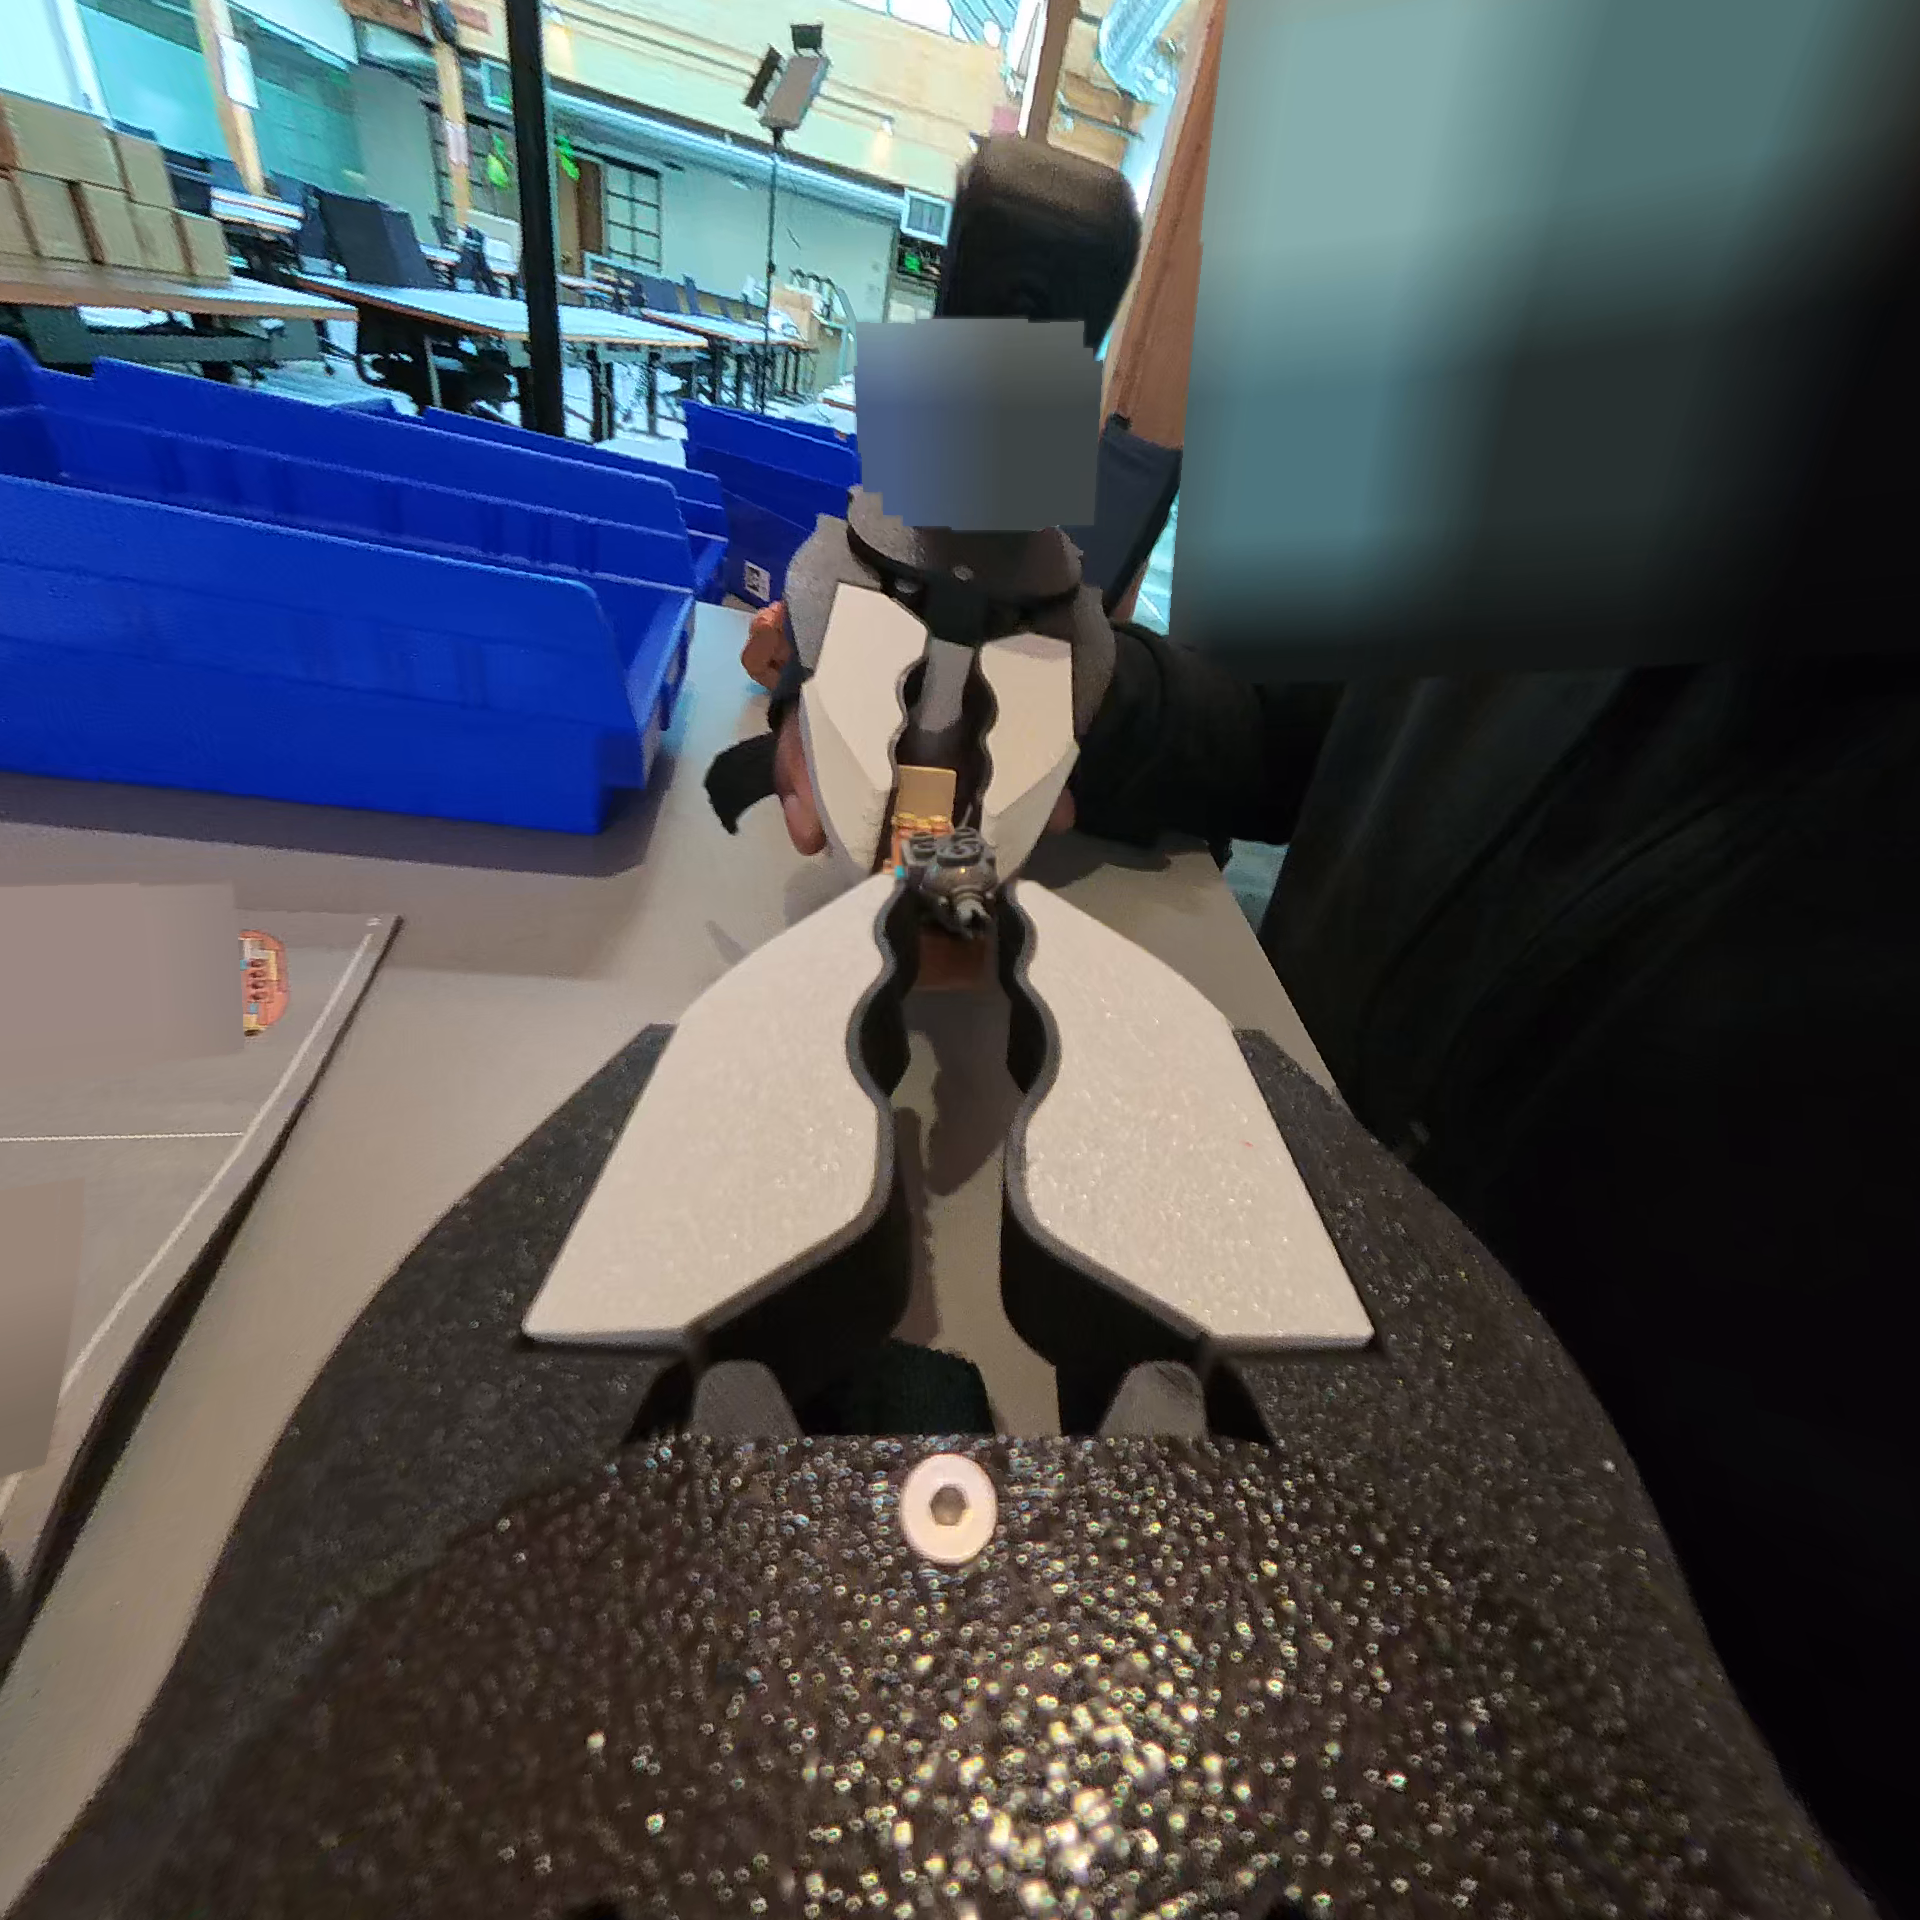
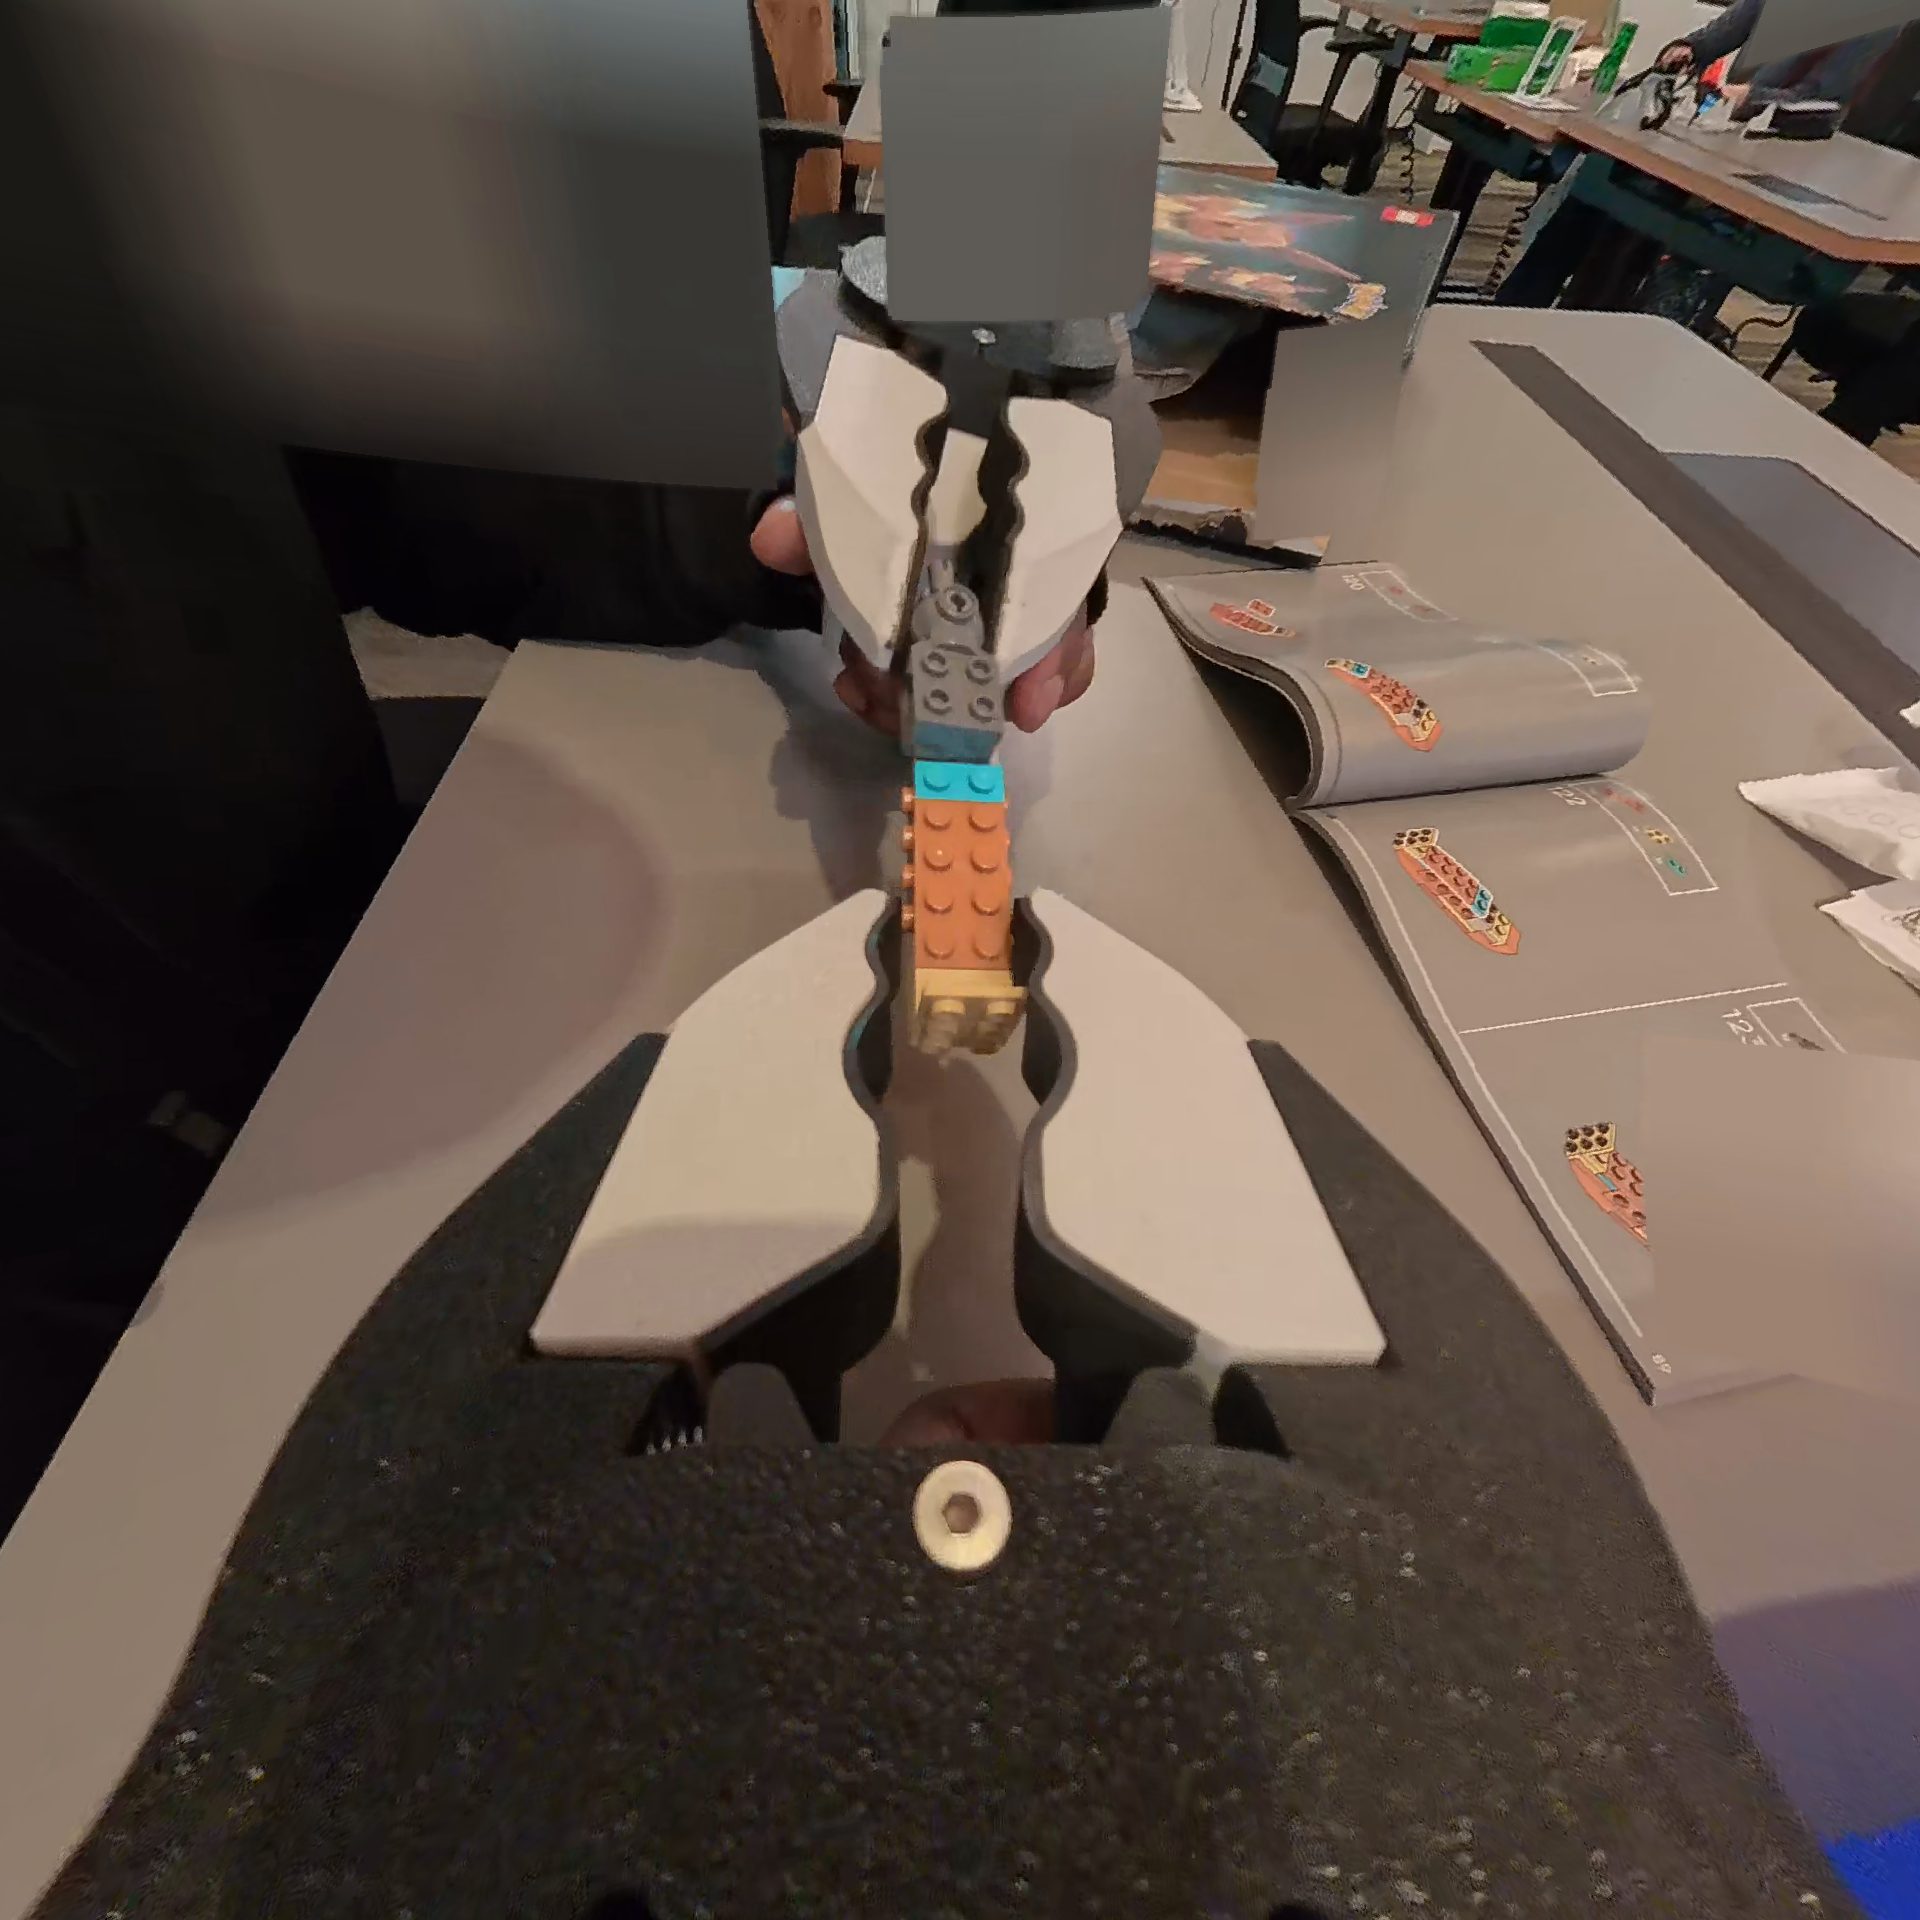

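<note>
— What sort of room is it?

— A big workshop hall with long rows of tables and chairs, a black pole and a studio light on a stand. The grey bench carries blue plastic bins on one side and an open instruction booklet on the other, with a printed box behind it.

— And the fingers?

— Both pairs are clamped on parts held above the bench. The right gripper grips the tan end of an orange, teal and tan brick assembly. The left gripper pinches a small grey brick piece, which meets the assembly's teal end.
</note>
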A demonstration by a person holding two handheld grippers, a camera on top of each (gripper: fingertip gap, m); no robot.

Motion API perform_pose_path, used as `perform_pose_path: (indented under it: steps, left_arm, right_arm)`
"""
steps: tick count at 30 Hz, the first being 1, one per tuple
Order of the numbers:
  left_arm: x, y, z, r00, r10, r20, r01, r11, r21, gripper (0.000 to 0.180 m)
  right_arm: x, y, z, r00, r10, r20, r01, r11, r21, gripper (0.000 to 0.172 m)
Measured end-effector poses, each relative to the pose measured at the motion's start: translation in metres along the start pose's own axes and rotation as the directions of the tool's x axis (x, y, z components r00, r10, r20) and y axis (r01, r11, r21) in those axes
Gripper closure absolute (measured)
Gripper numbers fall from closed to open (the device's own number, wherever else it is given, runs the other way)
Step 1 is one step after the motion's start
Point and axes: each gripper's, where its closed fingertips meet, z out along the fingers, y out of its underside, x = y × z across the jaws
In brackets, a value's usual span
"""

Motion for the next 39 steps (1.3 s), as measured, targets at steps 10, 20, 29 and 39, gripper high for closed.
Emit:
perform_pose_path:
  steps: [10,20,29,39]
  left_arm:
    - [0.0,0.006,0.002,1.0,-0.001,0.001,0.001,0.999,-0.043,0.164]
    - [-0.003,0.008,0.004,1.0,-0.005,0.025,0.007,0.998,-0.063,0.159]
    - [-0.009,0.012,0.008,0.998,-0.011,0.065,0.015,0.998,-0.067,0.155]
    - [-0.016,0.006,0.015,0.994,-0.047,0.102,0.047,0.999,0.007,0.16]
  right_arm:
    - [-0.003,0.0,0.001,0.999,-0.034,0.0,0.034,0.999,-0.016,0.152]
    - [0.001,0.0,0.0,0.999,-0.035,-0.024,0.034,0.999,-0.016,0.152]
    - [0.006,-0.002,-0.003,0.999,-0.009,-0.049,0.009,1.0,-0.003,0.152]
    - [0.01,-0.012,-0.005,0.996,0.037,-0.083,-0.034,0.999,0.034,0.152]
